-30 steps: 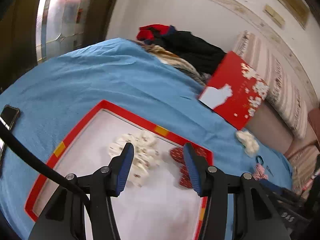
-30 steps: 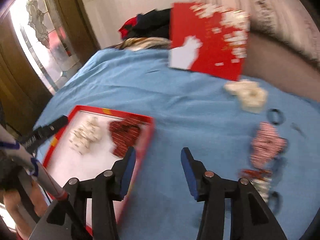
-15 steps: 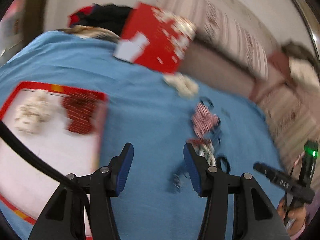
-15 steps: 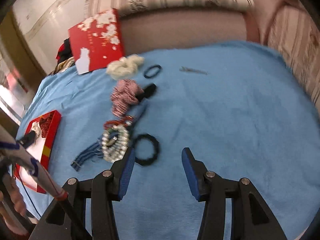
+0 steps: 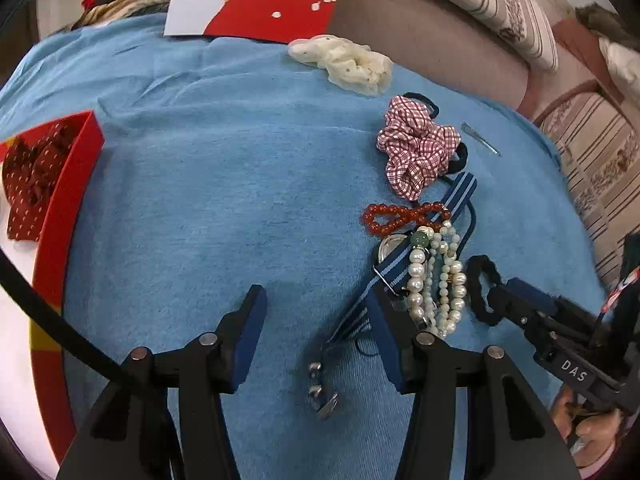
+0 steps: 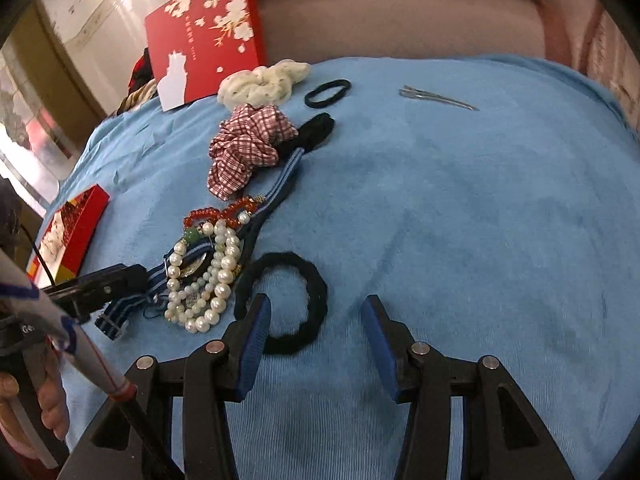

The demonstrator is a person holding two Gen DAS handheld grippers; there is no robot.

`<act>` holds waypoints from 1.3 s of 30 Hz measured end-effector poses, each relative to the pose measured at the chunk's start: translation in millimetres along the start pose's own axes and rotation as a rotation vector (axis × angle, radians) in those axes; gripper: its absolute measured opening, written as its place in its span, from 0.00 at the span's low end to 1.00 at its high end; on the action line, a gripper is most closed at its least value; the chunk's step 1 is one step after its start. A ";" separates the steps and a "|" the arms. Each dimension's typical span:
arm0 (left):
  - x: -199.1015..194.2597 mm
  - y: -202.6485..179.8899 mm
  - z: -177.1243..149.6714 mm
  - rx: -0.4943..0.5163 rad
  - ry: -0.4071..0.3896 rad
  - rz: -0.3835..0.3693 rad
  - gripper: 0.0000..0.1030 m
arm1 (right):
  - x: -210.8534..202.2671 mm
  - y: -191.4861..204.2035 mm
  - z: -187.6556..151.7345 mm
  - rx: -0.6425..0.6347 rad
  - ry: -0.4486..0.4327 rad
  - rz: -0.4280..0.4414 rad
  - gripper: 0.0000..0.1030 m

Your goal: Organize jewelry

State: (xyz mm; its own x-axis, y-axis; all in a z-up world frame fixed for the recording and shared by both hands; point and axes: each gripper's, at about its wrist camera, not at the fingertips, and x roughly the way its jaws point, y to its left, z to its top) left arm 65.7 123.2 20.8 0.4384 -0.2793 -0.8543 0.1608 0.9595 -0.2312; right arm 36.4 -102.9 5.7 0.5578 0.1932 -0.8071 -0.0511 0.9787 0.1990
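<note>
Both grippers gape wide, holding nothing: left gripper [image 5: 316, 312] has the pearls [image 5: 436, 280] at its 2 o'clock, right gripper [image 6: 316, 318] pokes into the black hair tie [image 6: 298, 342].

blue cloth [image 6: 460, 208] | red-and-white checked scrunchie [image 5: 416, 148] | cream dotted scrunchie [image 5: 344, 62] | white pearl strands [image 6: 212, 280] | red bead bracelet [image 5: 400, 216] | navy-and-light-blue striped strap [image 5: 460, 196] | black hair tie [image 6: 288, 300] | red box lid with white blossoms [image 6: 204, 36]
</note>
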 end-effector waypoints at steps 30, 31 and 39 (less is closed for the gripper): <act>-39.1 -2.4 -62.7 0.119 0.059 -0.120 0.37 | -28.0 -5.5 -38.5 -0.088 0.029 -0.097 0.23; -37.0 -5.5 -62.9 0.127 0.054 -0.111 0.39 | -26.5 -2.4 -37.6 -0.099 0.028 -0.106 0.25; -28.2 -36.5 -66.8 0.286 0.044 -0.016 0.48 | -23.0 17.3 -39.4 -0.202 0.020 -0.141 0.34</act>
State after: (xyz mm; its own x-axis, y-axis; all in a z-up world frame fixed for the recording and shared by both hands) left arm -11.5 98.5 22.3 0.3958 -0.2863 -0.8726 0.4126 0.9043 -0.1096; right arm -9.9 -87.6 5.8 0.5552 0.0529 -0.8301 -0.1394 0.9898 -0.0301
